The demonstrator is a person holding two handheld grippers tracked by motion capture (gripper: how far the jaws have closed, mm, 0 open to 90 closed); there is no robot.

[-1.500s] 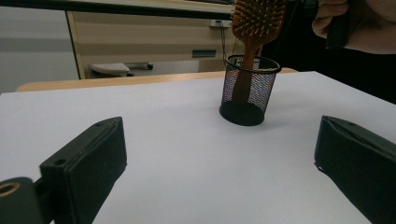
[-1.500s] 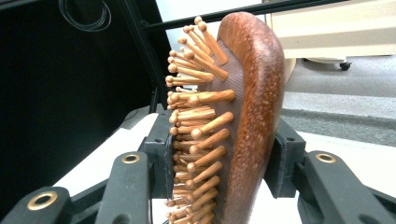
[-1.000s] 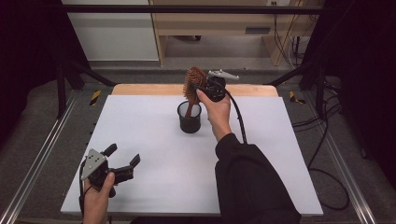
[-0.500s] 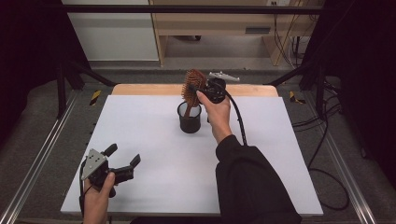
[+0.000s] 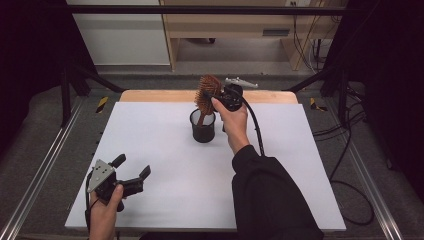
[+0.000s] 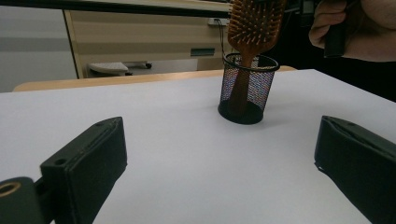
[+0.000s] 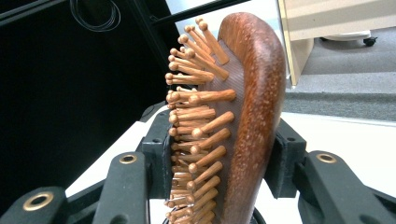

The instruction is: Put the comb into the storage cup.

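Note:
A wooden paddle hairbrush (image 5: 206, 91) stands upright with its handle down inside a black mesh cup (image 5: 203, 128) at the middle back of the white table (image 5: 150, 135). My right gripper (image 5: 212, 98) is shut on the brush head. In the right gripper view one pad presses the bristles and the other the rounded back of the hairbrush (image 7: 250, 116). My left gripper (image 5: 133, 166) sits low at the near left of the table, held by a hand, with its jaws wide open and nothing between them. Beyond those jaws, the left gripper view shows the mesh cup (image 6: 247, 88) and the hairbrush (image 6: 254, 23).
A wooden strip (image 5: 150, 95) runs along the table's far edge. Metal rails (image 5: 45, 165) flank the table on both sides. A light cabinet (image 5: 240, 25) stands on the floor behind. The right gripper's cable (image 5: 257, 130) trails back over the sleeve.

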